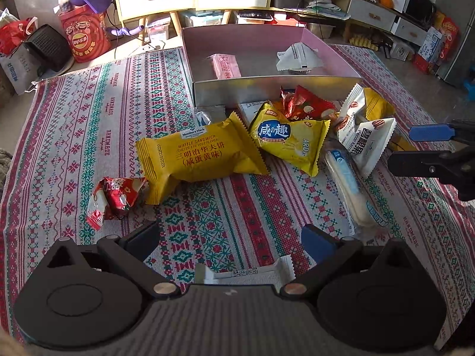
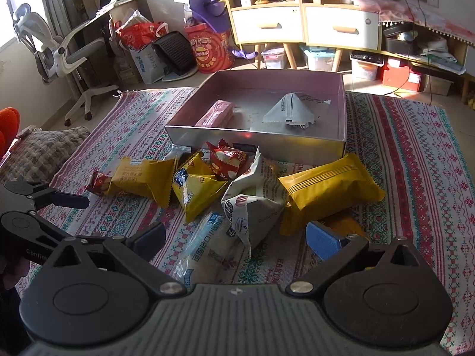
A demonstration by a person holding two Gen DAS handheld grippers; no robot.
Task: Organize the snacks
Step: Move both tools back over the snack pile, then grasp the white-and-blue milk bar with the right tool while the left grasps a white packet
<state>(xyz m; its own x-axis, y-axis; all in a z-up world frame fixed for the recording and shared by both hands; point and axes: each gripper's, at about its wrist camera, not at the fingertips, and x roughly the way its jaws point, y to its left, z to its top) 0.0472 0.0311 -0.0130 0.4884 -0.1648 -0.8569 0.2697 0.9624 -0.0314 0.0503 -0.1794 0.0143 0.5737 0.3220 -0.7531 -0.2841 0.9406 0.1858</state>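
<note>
A pink box (image 1: 276, 87) (image 2: 255, 145) stands at the back of the patterned cloth and holds a pink bar (image 1: 225, 66) and a white pyramid packet (image 1: 298, 56). In front lie a yellow waffle packet (image 1: 199, 160), a yellow cracker packet (image 1: 289, 138), red packets (image 1: 308, 105), a white pecan packet (image 1: 368, 136) (image 2: 252, 207), a clear-blue packet (image 1: 348, 184) and a small red packet (image 1: 115, 200). My left gripper (image 1: 230, 244) is open above a white wrapper (image 1: 246, 274). My right gripper (image 2: 236, 241) is open around the pecan packet and clear-blue packet (image 2: 204, 237), beside another yellow packet (image 2: 329, 191).
The cloth (image 1: 74, 124) covers a low table. Behind it are a white-and-wood cabinet (image 2: 305, 23), a red drum (image 2: 212, 50), bags and an office chair (image 2: 56, 53). A knitted cushion (image 2: 38, 154) lies at the left.
</note>
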